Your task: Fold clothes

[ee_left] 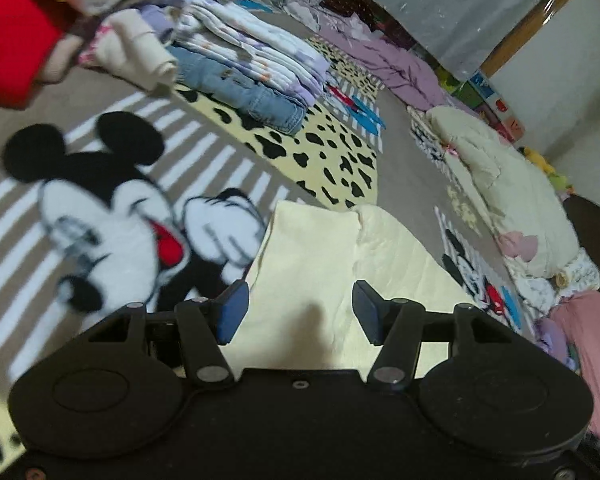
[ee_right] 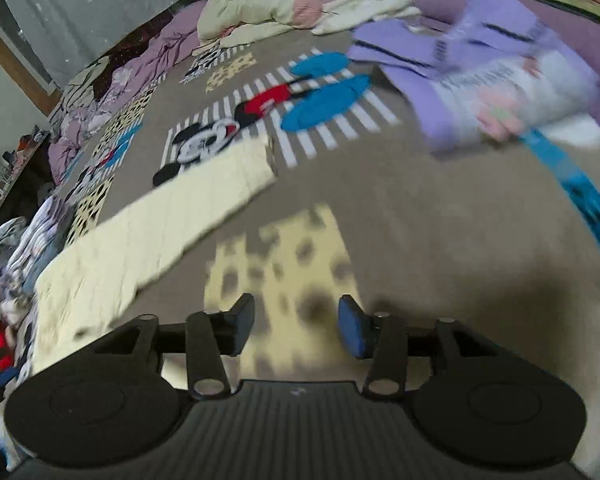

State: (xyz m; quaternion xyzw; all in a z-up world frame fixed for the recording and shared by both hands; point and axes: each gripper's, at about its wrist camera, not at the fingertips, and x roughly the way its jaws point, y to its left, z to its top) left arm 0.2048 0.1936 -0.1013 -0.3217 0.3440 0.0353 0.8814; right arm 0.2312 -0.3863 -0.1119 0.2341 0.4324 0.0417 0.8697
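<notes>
Across the Mickey blanket [ee_left: 100, 208] lies 1 folded cream cloth [ee_left: 340, 264], beside Mickey's glove. L gripper [ee_left: 296, 312] hovers over cloth, jaws wide, empty. R gripper [ee_right: 296, 330] wide too, off cloth's edge, over blurry spotted patch. Only R view shows purple top [ee_right: 480, 76]; only L shows clothes stack [ee_left: 252, 64].

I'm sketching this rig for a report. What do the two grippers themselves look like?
Both match: the left gripper and right gripper are matte black, with round discs either side, riveted link arms and blue finger pads. The right's base plate is ribbed. No cables or sleeves show.
</notes>
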